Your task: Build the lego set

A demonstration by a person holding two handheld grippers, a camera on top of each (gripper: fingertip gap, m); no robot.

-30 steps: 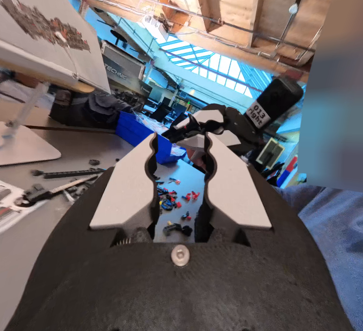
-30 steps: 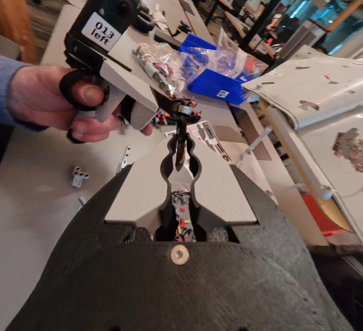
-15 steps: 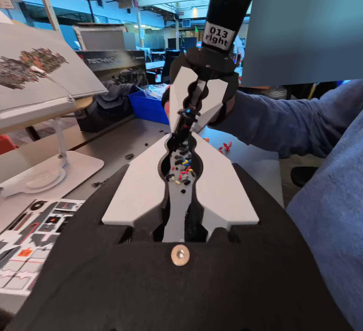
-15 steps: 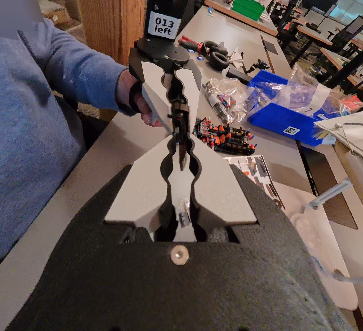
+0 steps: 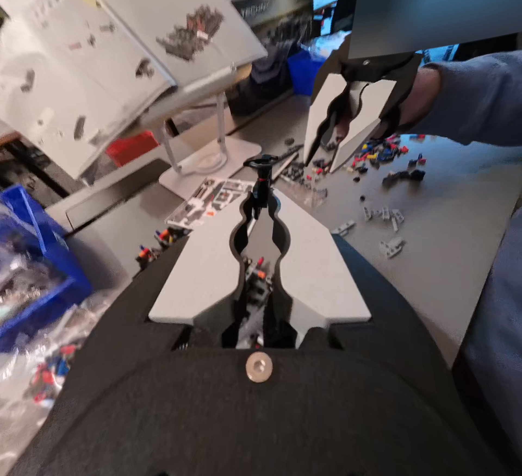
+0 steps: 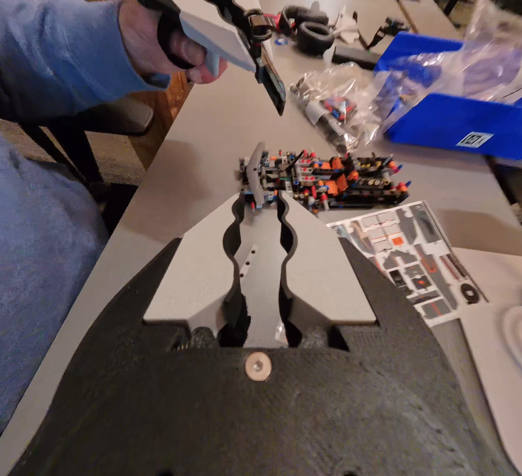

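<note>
Left wrist view: left gripper (image 5: 261, 197) clamped on a long black lego piece (image 5: 261, 180), held up off the table (image 5: 423, 236). Right gripper (image 6: 260, 197) spread wide with nothing in it, pointing down at the half-built lego chassis (image 6: 324, 180) mid-table. Loose lego bits (image 5: 378, 152) scattered near the person-side edge, sticker sheet (image 6: 409, 259) just beside the chassis.

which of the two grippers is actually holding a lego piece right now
The left gripper: its jaws are shut on a long black lego piece, held above the table. The right gripper is open and empty.
</note>
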